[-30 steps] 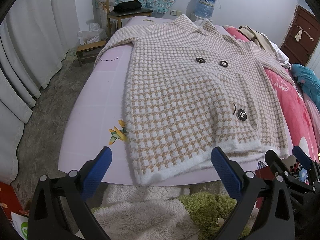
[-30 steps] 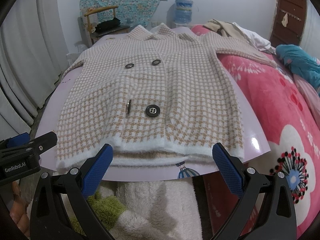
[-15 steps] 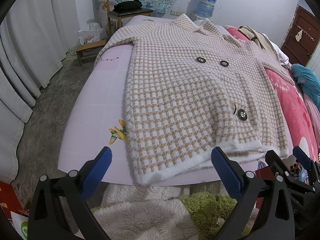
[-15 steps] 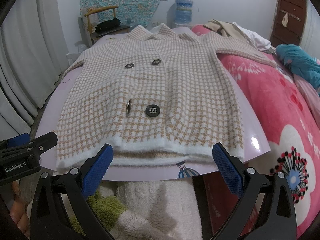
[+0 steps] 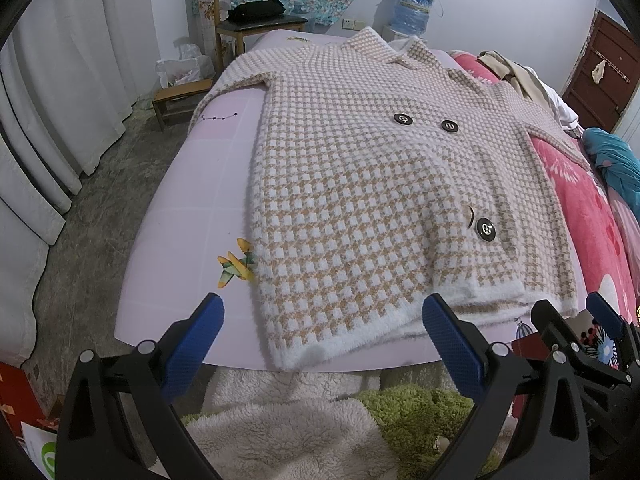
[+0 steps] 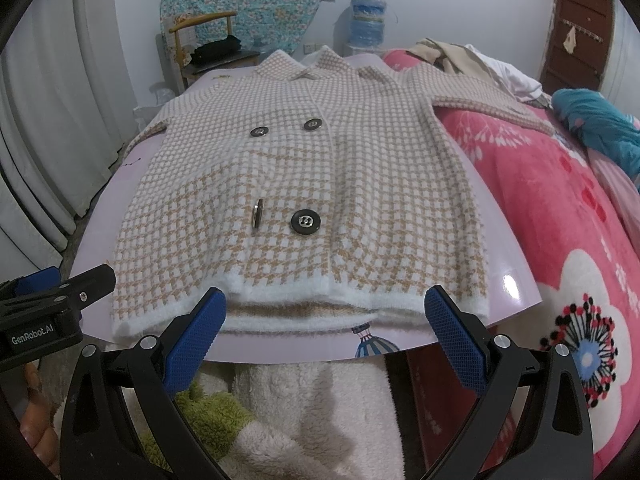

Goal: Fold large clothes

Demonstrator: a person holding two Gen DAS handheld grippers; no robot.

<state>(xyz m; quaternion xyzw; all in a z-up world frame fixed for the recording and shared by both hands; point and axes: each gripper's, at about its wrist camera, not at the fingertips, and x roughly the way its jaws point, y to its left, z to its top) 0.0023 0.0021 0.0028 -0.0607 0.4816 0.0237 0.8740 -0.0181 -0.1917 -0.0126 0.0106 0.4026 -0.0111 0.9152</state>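
Through the left wrist camera, the left hand-held gripper hangs released, its blue pads spread wide and holding nothing, just short of the near edge of the pale pink board. A houndstooth knit coat in tan and white lies flat and face up on that board, collar at the far end, fluffy white hem at the near edge. Dark buttons run down its front. A small airplane print shows on the board just beside the coat's left side. Its far sleeve reaches onto the pink floral blanket of the bed. A wooden chair stands beyond the board, near white curtains.

From the right wrist camera, the right hand-held gripper is likewise released and empty, pads wide apart, poised before the coat's hem, not touching it. The hem's two layers lie slightly offset. A balloon print shows on the board below the hem. The left hand-held gripper appears at the left edge.
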